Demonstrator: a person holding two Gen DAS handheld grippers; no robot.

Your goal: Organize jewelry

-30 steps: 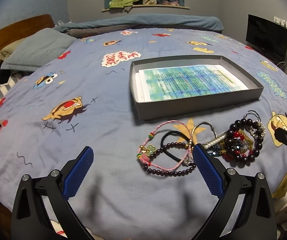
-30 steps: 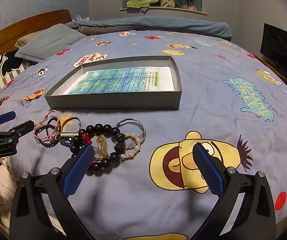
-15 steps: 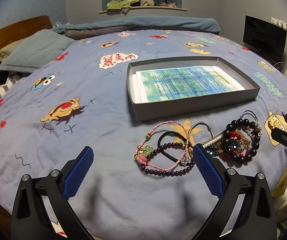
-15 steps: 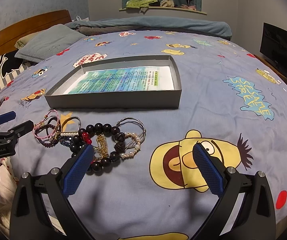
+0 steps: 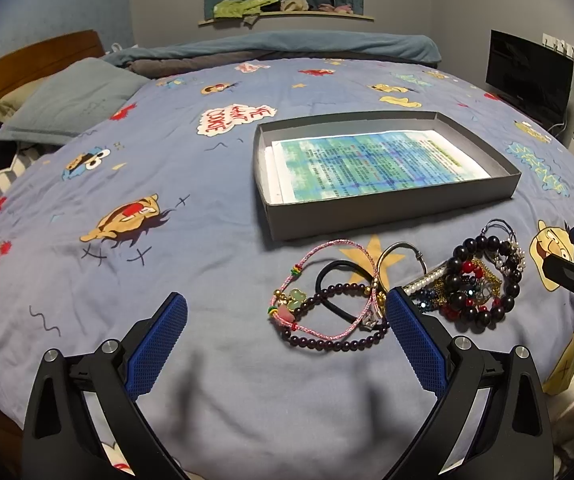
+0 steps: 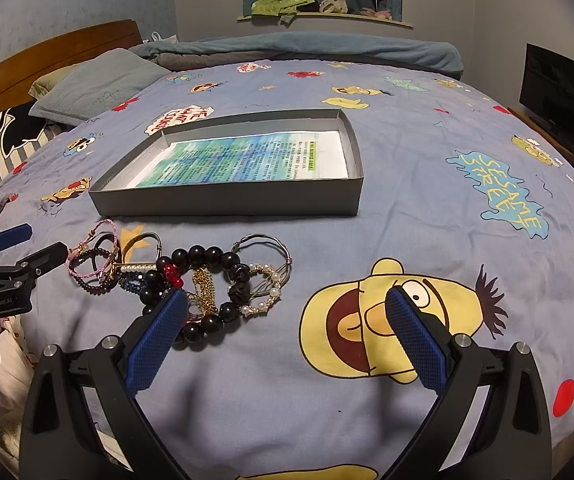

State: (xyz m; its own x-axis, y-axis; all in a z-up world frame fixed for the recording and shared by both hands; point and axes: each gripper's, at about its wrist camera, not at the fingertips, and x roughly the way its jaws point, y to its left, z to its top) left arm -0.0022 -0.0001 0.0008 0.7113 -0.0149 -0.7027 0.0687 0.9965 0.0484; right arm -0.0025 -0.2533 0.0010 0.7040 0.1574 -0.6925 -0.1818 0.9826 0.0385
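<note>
One shallow grey tray (image 5: 391, 210) lined with one printed sheet (image 5: 375, 166) lies on a cartoon bedspread (image 5: 127, 184), its long axis running left to right. Just in front sits a jumble of jewelry: one pink cord bracelet (image 5: 319, 280), one large black-bead bracelet (image 5: 483, 280). Left gripper (image 5: 283, 344) and right gripper (image 6: 283, 344) both hover spread wide, holding nothing.

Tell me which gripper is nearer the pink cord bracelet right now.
Left. The left gripper sits just before the pink cord bracelet, which lies beside its right finger; the right gripper hovers past the big black beads.
</note>
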